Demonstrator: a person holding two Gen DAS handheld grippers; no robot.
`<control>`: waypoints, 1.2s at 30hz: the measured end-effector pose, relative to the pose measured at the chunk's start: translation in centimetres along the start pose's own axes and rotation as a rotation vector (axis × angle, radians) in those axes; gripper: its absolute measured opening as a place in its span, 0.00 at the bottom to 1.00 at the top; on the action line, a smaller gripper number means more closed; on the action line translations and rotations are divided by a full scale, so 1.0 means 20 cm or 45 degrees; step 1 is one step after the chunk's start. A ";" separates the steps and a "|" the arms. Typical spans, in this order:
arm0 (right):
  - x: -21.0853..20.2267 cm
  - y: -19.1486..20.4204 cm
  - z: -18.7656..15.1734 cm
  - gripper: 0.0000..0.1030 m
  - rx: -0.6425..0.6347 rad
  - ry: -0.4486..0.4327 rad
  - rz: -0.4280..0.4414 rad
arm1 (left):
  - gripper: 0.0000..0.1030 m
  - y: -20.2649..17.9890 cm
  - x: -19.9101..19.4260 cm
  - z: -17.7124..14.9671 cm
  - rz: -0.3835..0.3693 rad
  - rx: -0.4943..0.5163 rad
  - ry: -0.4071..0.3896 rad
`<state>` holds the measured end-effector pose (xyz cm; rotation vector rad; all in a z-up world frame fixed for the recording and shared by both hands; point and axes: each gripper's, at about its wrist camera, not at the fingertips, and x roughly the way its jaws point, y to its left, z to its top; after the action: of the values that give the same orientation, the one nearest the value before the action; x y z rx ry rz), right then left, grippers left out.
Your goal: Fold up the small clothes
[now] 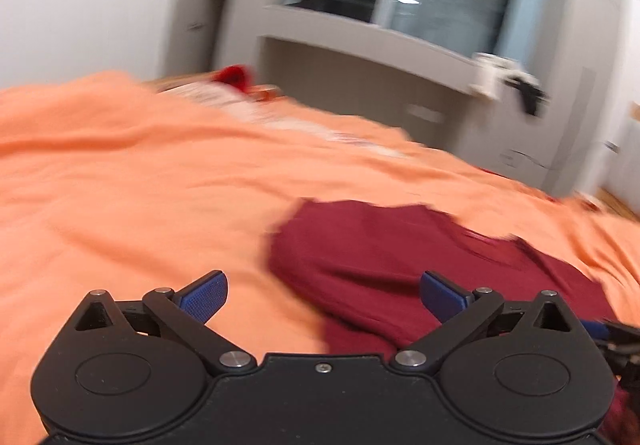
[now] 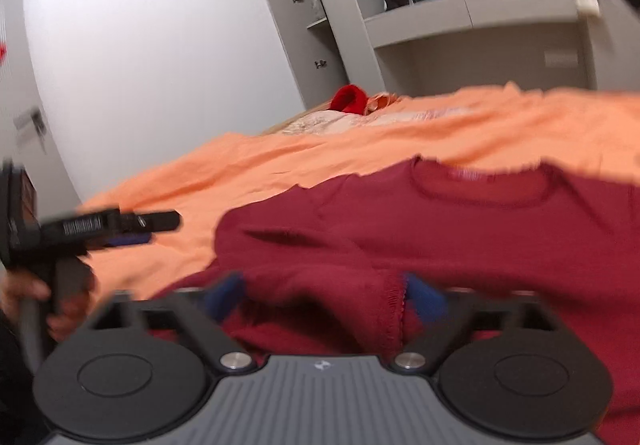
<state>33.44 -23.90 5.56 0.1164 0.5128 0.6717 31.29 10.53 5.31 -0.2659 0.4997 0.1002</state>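
Right gripper (image 2: 324,295) pinched a fold of the dark red knit sweater (image 2: 460,229); only the right view showed its neckline. Left gripper (image 1: 324,295) stood wide, empty, over the orange bedspread (image 1: 120,173).

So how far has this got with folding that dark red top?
Early. The dark red sweater lies on the orange bedcover, neckline showing, one side seemingly turned in. The right gripper has bunched fabric between its fingers; the left gripper is wide open, empty. Most folds remain.

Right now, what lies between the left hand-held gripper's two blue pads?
Nothing is held: between the left hand-held gripper pads shows orange bedspread and the edge of the maroon sweater beyond, in the left wrist view.
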 end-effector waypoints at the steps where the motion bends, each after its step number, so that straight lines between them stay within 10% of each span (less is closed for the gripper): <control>1: 0.00 0.03 0.00 0.33 -0.049 -0.006 -0.034 | 0.99 0.04 0.01 0.01 0.061 -0.034 0.008; 5: -0.02 0.17 -0.01 0.05 -0.257 -0.049 -0.082 | 0.99 0.18 0.07 0.04 0.206 -0.115 0.056; 13: -0.21 0.33 -0.18 0.09 -0.625 0.017 -0.168 | 0.99 0.24 0.07 0.06 0.239 -0.179 0.072; 18: -0.32 0.19 -0.24 0.72 -0.399 0.007 -0.123 | 0.99 0.23 0.10 0.07 0.221 -0.168 0.094; 22: -0.43 0.04 -0.23 0.85 -0.100 -0.111 0.005 | 0.99 0.29 0.15 0.08 0.162 -0.238 0.133; 26: -0.38 -0.12 -0.16 0.84 0.124 -0.107 0.033 | 0.94 0.32 0.19 0.10 0.098 -0.285 0.101; 29: -0.29 -0.21 -0.15 0.59 0.169 -0.032 -0.049 | 0.81 0.32 0.29 0.13 0.010 -0.284 0.120; 36: -0.19 -0.28 -0.20 0.44 0.233 0.064 -0.005 | 0.61 0.26 0.54 0.16 -0.156 -0.158 0.189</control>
<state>32.19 -30.90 2.14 0.2712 0.6224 0.6243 41.28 16.71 1.59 -0.4269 0.6244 -0.0081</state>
